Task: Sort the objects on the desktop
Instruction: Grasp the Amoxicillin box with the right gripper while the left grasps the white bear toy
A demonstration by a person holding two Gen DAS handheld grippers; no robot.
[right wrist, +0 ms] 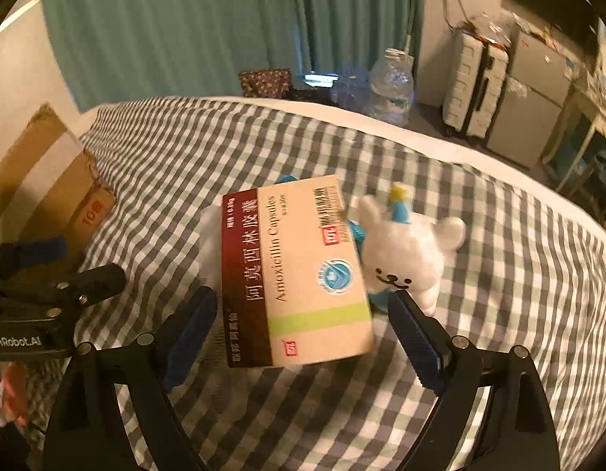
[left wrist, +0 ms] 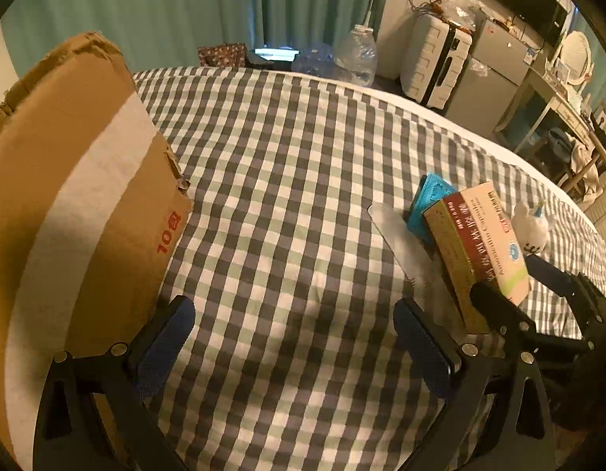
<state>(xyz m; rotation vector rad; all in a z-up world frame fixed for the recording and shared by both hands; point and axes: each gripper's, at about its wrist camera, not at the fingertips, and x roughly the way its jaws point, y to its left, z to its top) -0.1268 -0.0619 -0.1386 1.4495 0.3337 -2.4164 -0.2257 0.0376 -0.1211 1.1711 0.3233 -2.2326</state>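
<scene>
Cardboard-coloured and maroon, the amoxicillin capsule box [right wrist: 299,274] is seen lying on the checked bed [right wrist: 499,333], just beside the white plush rabbit [right wrist: 405,263] and over a blue packet [left wrist: 428,204]. The right hand-held gripper [right wrist: 303,322] is held open around the box, not yet closed. A square, centred squeeze across its narrow sides is advised, so the thin carton is not crushed. The left hand-held gripper [left wrist: 295,349] is open and empty, between the box and the brown cardboard carton [left wrist: 79,204].

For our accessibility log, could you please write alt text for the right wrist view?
An open right gripper straddles an Amoxicillin box on a checked cloth, a white plush rabbit just behind it; a cardboard box stands far left.
</scene>
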